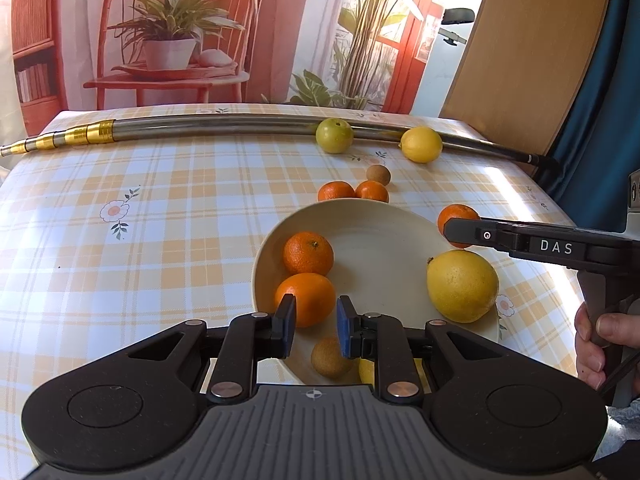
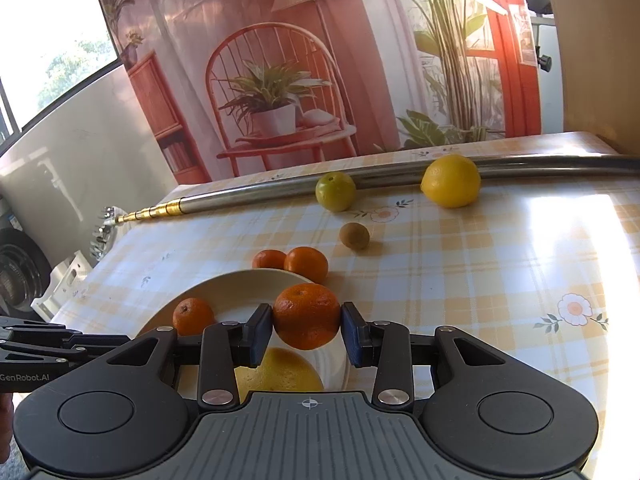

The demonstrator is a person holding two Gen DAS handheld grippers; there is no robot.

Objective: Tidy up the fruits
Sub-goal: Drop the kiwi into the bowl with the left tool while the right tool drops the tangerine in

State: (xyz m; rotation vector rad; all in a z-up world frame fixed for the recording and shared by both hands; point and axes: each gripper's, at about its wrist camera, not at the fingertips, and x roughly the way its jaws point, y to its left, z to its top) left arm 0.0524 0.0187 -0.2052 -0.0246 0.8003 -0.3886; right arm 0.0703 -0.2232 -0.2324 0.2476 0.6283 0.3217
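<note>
Pinched between the blue pads of my right tool is one mandarin, and I am holding it just above the near rim of the cream bowl. My left tool is hovering over the bowl's other side with its pads spread a little and nothing between them.

Inside the bowl I am counting two mandarins, one big yellow grapefruit leaning on the rim, one small brown fruit, and a sliver of something yellow under my left tool that I cannot make out.

Out on the checked surface five fruits are sitting loose. Two mandarins are lying side by side, touching, just beyond the bowl's far rim. One small brown fruit is sitting farther back. One green fruit and one lemon are resting against a long metal pole near the far edge, well apart from each other.

My hand is gripping the right tool's handle.
</note>
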